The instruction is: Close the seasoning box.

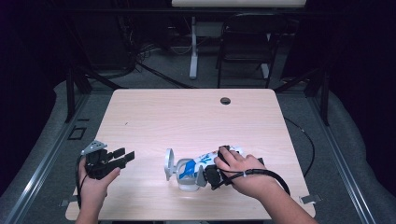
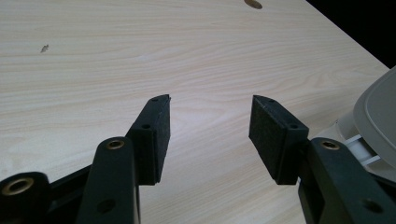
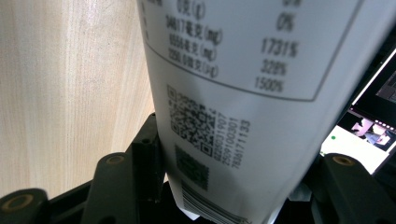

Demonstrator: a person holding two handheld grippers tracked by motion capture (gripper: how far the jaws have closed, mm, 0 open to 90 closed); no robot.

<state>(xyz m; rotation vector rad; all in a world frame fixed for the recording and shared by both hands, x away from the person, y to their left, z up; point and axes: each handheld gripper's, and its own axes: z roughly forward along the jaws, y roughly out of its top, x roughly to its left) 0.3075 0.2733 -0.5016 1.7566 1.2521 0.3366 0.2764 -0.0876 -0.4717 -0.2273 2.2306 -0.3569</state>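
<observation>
Two tongs: right tongs point(image 1: 211, 175) clamp white bottle point(image 1: 198, 164); left tongs point(image 1: 125, 157) open, empty.

One light wooden bench point(image 1: 154, 116) with one round cable hole point(image 1: 225, 101). One white container with blue markings and a printed label point(image 1: 196, 165) lies on it. Two black tongs: the left tongs point(image 1: 125, 157) and the right tongs point(image 1: 208, 176). One dark folding chair point(image 1: 245, 42) stands behind.

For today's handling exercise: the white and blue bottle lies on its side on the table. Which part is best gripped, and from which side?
Grip the bottle across its round middle, coming from above with one jaw on each long side. It lies flat, so the curved body is free there, and the flipped-open lid makes the neck end awkward. The right gripper already straddles the body that way.
</observation>
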